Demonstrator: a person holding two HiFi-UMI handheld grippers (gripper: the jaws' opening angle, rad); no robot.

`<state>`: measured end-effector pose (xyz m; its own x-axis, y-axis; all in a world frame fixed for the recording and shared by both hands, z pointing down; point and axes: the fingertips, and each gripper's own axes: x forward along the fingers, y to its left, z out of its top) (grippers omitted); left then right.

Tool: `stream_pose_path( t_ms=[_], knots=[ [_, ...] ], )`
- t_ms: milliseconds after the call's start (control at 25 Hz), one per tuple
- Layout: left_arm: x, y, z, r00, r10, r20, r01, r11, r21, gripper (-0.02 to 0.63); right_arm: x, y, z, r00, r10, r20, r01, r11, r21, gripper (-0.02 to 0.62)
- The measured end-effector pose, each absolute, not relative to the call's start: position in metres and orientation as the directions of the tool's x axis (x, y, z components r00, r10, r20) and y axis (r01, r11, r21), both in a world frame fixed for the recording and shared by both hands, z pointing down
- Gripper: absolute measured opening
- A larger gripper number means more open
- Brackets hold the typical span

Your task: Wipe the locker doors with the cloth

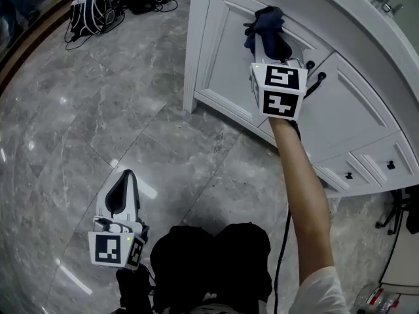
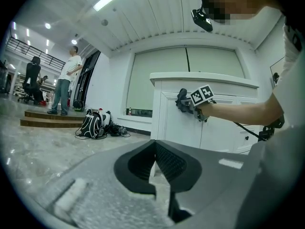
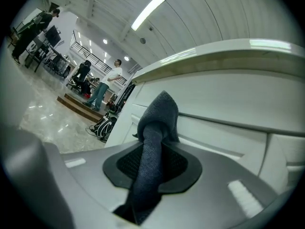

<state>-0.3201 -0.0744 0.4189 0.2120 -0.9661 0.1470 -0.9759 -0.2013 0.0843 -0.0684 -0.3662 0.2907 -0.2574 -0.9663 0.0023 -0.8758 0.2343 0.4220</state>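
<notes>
A dark blue cloth (image 1: 265, 19) is pinched in my right gripper (image 1: 268, 36), which is shut on it and holds its bunched end against the upper panel of a white locker door (image 1: 226, 61). In the right gripper view the cloth (image 3: 159, 113) runs up between the pads and folds over against the door (image 3: 224, 128). My left gripper (image 1: 124, 191) hangs low over the grey marble floor, apart from the lockers, its jaws together with nothing in them. The left gripper view shows its jaws (image 2: 155, 149) pointing level towards the lockers and the cloth (image 2: 181, 99).
White drawers with black knobs (image 1: 391, 165) lie to the right of the door. A backpack (image 1: 91, 8) and cables lie on the floor at the far left. A black cable (image 1: 283, 254) hangs beside my right arm. People stand on a distant platform (image 2: 64, 87).
</notes>
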Motion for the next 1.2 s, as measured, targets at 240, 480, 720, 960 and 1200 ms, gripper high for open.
stream_pose_path(
  t_ms=[240,480,720,960,1200],
  knots=[
    [-0.317,-0.073,0.417,0.215,-0.966,0.144,-0.975,-0.206,0.079,0.002,-0.039,-0.355,0.291,-0.213,-0.977,0.022,-0.938,0.211,0.275,0.083],
    [-0.322,-0.07,0.416,0.211,-0.967,0.14,-0.976,-0.2,0.088,0.002,-0.026,-0.354,0.291,-0.105,-0.994,0.042,-0.978,0.111,0.178,0.083],
    [-0.323,-0.069,0.417,0.225,-0.966,0.13,-0.972,-0.212,0.103,0.002,-0.007,-0.347,0.295,0.011,-0.998,0.055,-0.999,-0.009,0.046,0.083],
    [-0.328,-0.069,0.42,0.228,-0.966,0.126,-0.97,-0.215,0.111,0.002,0.002,-0.345,0.31,0.04,-0.996,0.076,-0.997,-0.035,0.072,0.083],
    [-0.329,-0.071,0.423,0.227,-0.965,0.13,-0.971,-0.214,0.104,0.002,-0.001,-0.345,0.334,0.03,-0.993,0.11,-0.991,-0.015,0.133,0.083]
  ],
)
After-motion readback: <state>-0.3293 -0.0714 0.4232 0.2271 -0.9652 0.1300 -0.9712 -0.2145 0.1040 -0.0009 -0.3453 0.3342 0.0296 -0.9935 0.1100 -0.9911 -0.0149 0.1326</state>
